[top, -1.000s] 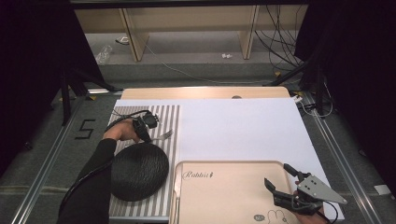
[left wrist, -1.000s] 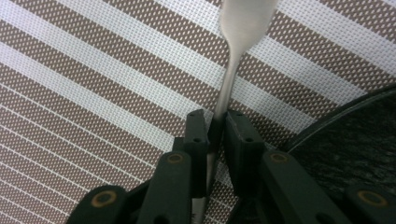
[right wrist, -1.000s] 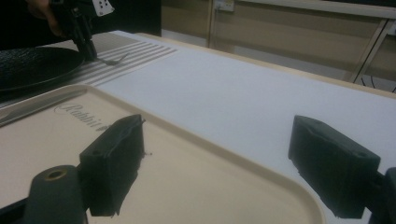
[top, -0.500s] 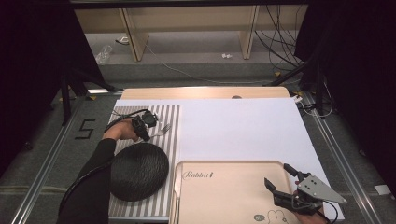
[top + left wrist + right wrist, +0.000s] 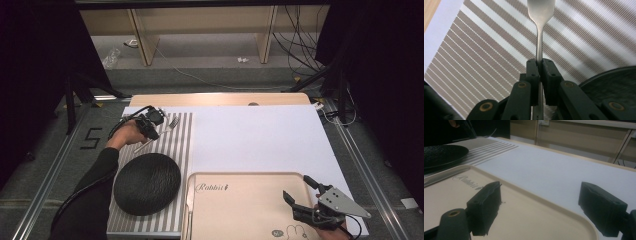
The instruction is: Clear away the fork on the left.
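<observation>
My left gripper hangs over the far end of the striped placemat, shut on the handle of a metal fork. In the left gripper view the jaws pinch the fork's thin neck, its head points away over the stripes, and my left gripper leaves no gap. A black round plate rests on the near part of the placemat. My right gripper stands open over the near right corner of the beige tray. Nothing lies between the jaws of my right gripper.
A white sheet covers the table to the right of the placemat. A slim metal utensil lies along the tray's left rim. The plate's rim sits close to the right of my left gripper. The wooden table edge runs along the far side.
My left gripper has risen with the fork, lifting it off the placemat. The right gripper has stayed in place.
</observation>
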A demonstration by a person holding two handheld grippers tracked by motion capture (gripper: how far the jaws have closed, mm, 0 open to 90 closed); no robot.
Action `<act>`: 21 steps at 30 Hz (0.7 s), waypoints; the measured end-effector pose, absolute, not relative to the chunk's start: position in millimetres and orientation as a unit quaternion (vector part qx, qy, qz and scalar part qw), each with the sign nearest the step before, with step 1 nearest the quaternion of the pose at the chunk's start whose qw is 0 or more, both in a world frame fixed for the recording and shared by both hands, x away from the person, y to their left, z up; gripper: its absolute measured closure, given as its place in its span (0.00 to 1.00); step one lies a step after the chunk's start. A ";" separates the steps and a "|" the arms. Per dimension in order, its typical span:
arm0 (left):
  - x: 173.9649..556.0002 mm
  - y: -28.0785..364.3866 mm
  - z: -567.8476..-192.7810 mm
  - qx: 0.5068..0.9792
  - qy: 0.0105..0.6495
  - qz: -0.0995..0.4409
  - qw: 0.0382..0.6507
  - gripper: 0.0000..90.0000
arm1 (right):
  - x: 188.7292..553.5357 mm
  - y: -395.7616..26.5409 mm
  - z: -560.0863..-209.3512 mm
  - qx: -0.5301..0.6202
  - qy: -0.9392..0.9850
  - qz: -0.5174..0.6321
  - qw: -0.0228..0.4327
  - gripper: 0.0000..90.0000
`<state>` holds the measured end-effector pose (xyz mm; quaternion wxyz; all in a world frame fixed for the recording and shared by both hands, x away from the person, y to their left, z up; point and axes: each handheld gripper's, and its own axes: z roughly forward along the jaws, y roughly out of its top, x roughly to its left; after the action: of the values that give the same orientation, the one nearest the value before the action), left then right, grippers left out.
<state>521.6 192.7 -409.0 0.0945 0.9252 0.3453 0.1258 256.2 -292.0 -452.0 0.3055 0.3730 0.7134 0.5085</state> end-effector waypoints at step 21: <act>445.0 163.4 -372.7 0.894 0.312 0.043 0.317 0.93 | 255.0 -291.1 -451.4 0.373 0.713 0.508 0.306 0.21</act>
<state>445.0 163.4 -372.7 0.3171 0.8945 0.3123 0.0430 255.0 -291.1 -451.4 0.3061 0.3728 0.7134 0.5084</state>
